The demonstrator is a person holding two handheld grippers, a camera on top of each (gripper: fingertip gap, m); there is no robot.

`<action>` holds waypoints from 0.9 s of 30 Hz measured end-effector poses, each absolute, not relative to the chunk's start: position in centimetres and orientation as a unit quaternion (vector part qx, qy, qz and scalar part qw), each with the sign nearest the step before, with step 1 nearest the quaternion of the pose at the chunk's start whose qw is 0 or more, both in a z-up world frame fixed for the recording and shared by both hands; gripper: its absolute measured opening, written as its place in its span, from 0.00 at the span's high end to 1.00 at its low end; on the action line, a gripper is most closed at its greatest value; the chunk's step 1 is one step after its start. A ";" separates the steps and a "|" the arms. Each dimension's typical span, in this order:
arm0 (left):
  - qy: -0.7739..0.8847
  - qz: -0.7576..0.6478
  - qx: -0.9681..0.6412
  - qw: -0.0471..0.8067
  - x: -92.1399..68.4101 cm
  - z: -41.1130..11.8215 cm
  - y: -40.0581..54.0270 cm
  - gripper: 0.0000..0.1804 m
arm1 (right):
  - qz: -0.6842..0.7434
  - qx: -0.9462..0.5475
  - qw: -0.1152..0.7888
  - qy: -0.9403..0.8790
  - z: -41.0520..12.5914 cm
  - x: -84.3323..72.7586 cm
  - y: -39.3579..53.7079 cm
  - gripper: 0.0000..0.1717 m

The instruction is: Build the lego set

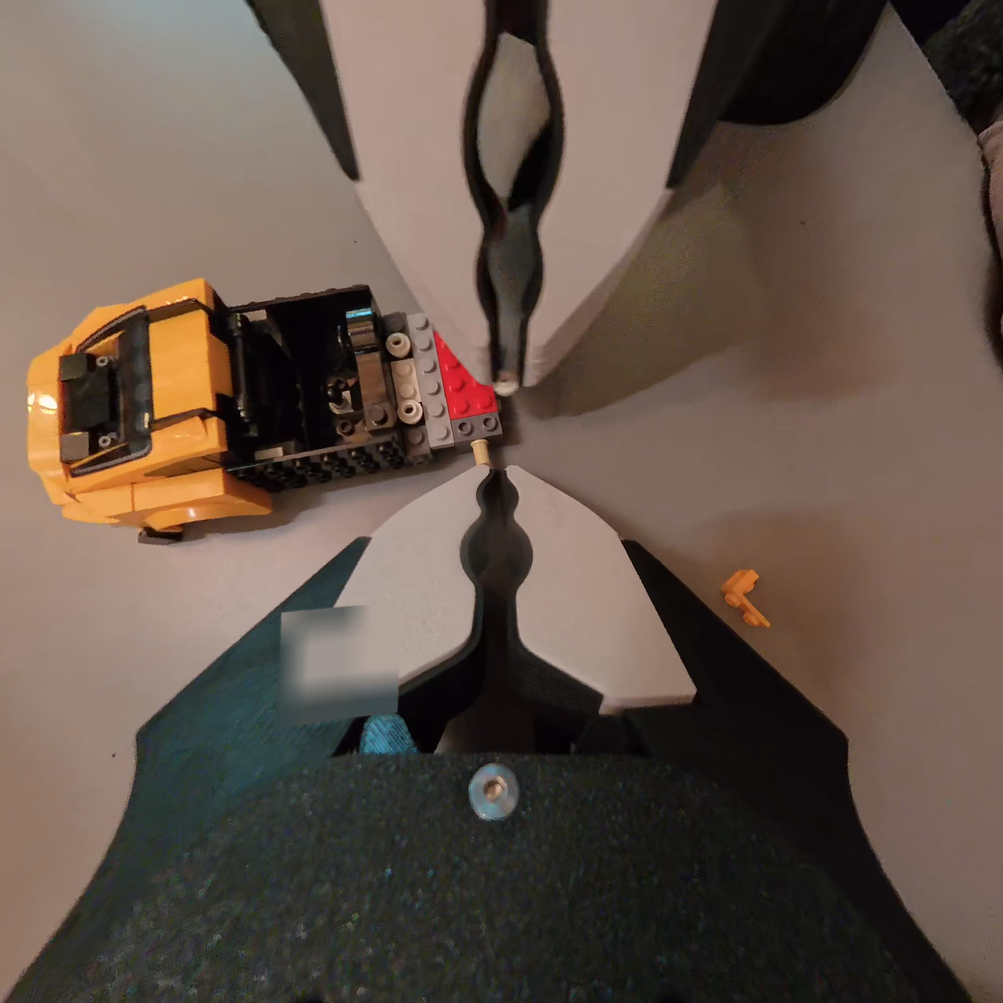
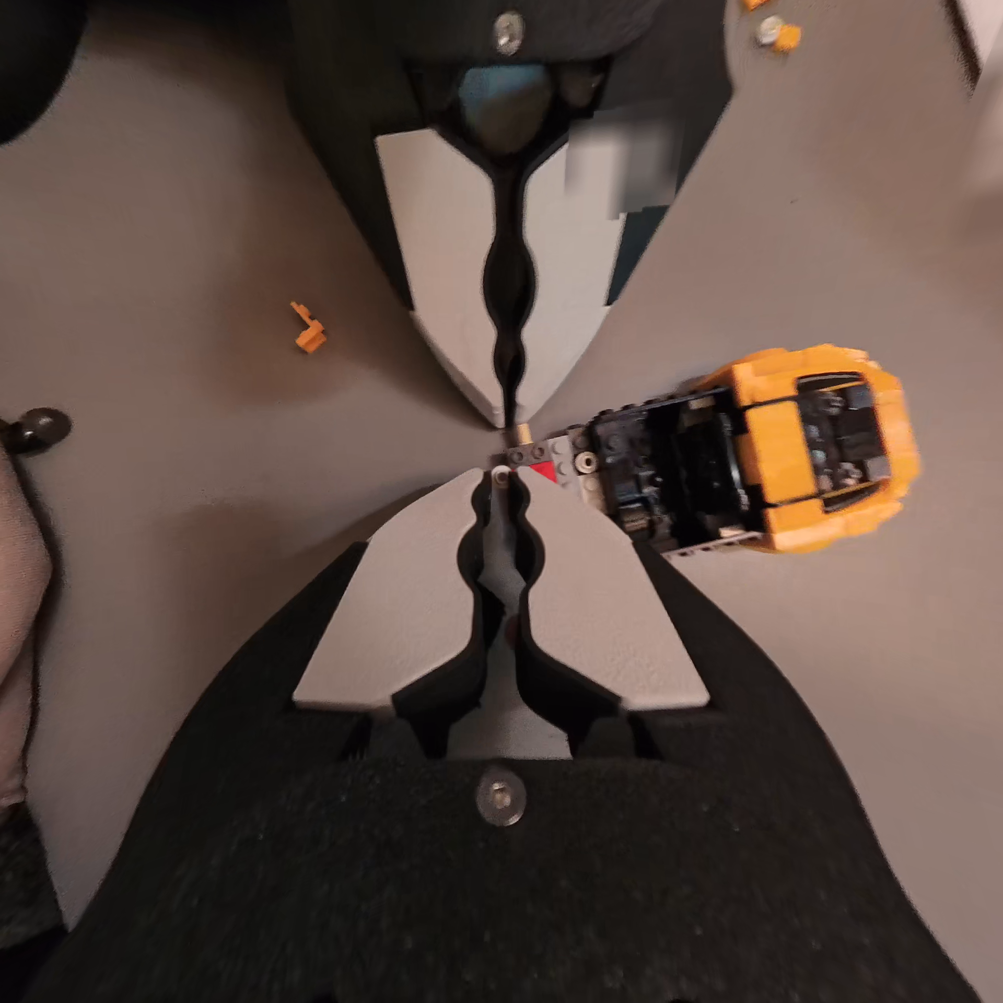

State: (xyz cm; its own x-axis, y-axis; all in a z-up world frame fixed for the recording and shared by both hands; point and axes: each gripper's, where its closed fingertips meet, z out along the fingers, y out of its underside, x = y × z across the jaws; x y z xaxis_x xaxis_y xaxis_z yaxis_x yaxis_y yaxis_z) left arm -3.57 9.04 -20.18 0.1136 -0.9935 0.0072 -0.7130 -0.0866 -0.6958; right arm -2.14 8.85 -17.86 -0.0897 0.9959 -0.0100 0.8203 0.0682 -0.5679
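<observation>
An orange and black brick car lies on the grey table, its open rear showing grey plates and a red wedge plate. A tan peg sticks out sideways from a dark grey plate at the car's rear corner. My left gripper is shut, its tips right at the peg's free end; it does not grip the peg. My right gripper is shut on a small white round piece, held beside the red wedge. The car and the peg also show in the right wrist view.
A small orange bracket piece lies loose on the table and also shows in the right wrist view. More small orange pieces lie at the far edge. A black round knob and a person's sleeve are at the left. The grippers are tip to tip, or close to it. From either gripper's tips it is about 20 cm to the black round knob.
</observation>
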 end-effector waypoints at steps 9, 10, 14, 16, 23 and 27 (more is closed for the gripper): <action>0.615 -0.246 -0.696 0.279 -3.9 -20.1 9.3 0.98 | 0.197 -0.637 0.189 -0.721 -18.4 -2.2 9.7 0.96; 0.614 -0.245 -0.696 0.279 -3.9 -20.2 9.3 0.97 | 0.195 -0.637 0.186 -0.722 -18.5 -2.2 9.7 0.96; 0.615 -0.242 -0.696 0.279 -3.9 -20.2 9.4 0.97 | 0.191 -0.635 0.181 -0.727 -18.8 -2.2 9.6 0.96; 0.615 -0.242 -0.696 0.280 -3.9 -20.2 9.4 0.97 | 0.189 -0.633 0.179 -0.729 -18.8 -2.2 9.6 0.96; 0.616 -0.241 -0.696 0.281 -3.8 -20.2 9.4 0.98 | 0.174 -0.631 0.163 -0.738 -18.9 -2.2 9.7 0.96; 0.617 -0.240 -0.695 0.281 -3.7 -20.3 9.3 0.98 | 0.170 -0.628 0.163 -0.741 -19.0 -2.2 9.7 0.96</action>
State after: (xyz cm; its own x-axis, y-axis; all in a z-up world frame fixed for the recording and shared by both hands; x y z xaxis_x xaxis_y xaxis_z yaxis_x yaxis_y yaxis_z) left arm -3.74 9.35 -20.25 0.1242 -0.9922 -0.0128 -0.7225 -0.0816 -0.6866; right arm -2.20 9.69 -18.99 -0.1571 0.9872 0.0284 0.8767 0.1526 -0.4563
